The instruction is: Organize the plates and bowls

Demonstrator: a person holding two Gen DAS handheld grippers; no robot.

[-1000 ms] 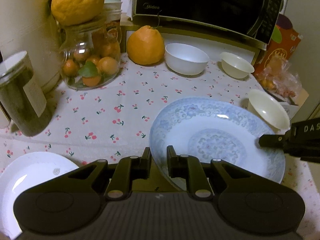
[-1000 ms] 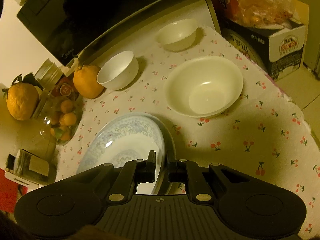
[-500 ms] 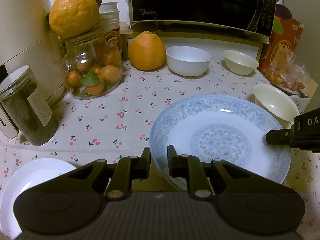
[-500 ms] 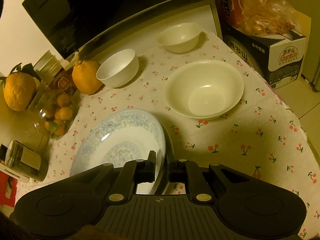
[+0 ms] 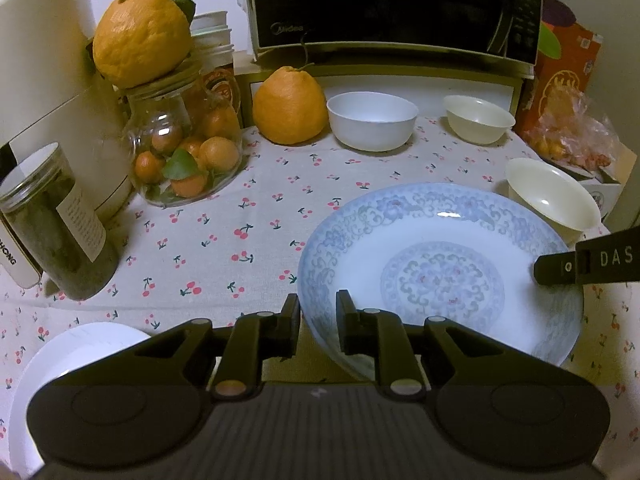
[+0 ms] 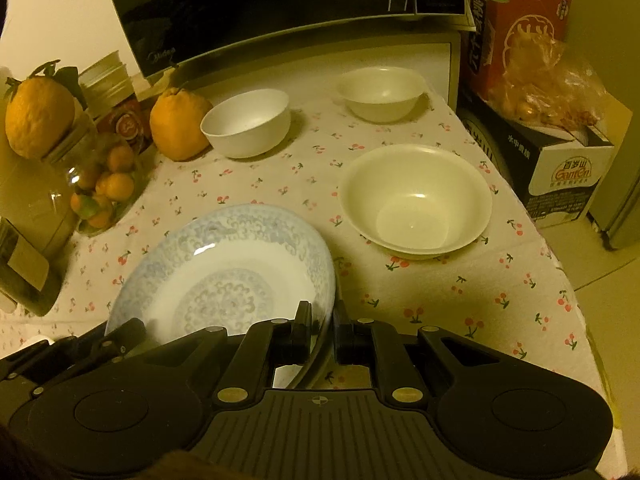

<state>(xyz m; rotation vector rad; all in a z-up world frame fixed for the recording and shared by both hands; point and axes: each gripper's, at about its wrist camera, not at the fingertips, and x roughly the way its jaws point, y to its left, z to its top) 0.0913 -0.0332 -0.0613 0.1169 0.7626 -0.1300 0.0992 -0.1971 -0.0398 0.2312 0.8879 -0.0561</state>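
A blue-patterned plate (image 5: pixel 440 272) is held above the cherry-print tablecloth by both grippers. My left gripper (image 5: pixel 318 316) is shut on its near-left rim. My right gripper (image 6: pixel 322 322) is shut on its right rim, and the plate (image 6: pixel 224 276) tilts up to the left in that view. The right gripper's finger shows at the plate's right edge in the left wrist view (image 5: pixel 560 268). A large cream bowl (image 6: pixel 416 200) sits right of the plate. A white bowl (image 6: pixel 246 122) and a small cream bowl (image 6: pixel 382 92) stand near the microwave. A white plate (image 5: pixel 68 364) lies at the near left.
A microwave (image 5: pixel 392 4) stands at the back. A glass jar of oranges (image 5: pixel 184 152) with a large citrus on top, another citrus (image 5: pixel 290 106), a dark jar (image 5: pixel 56 224) and a white appliance (image 5: pixel 44 92) crowd the left. Boxes and bagged fruit (image 6: pixel 548 92) stand at the right.
Both grippers have carried the blue-patterned plate upward and the views have levelled out. The bowls have not moved.
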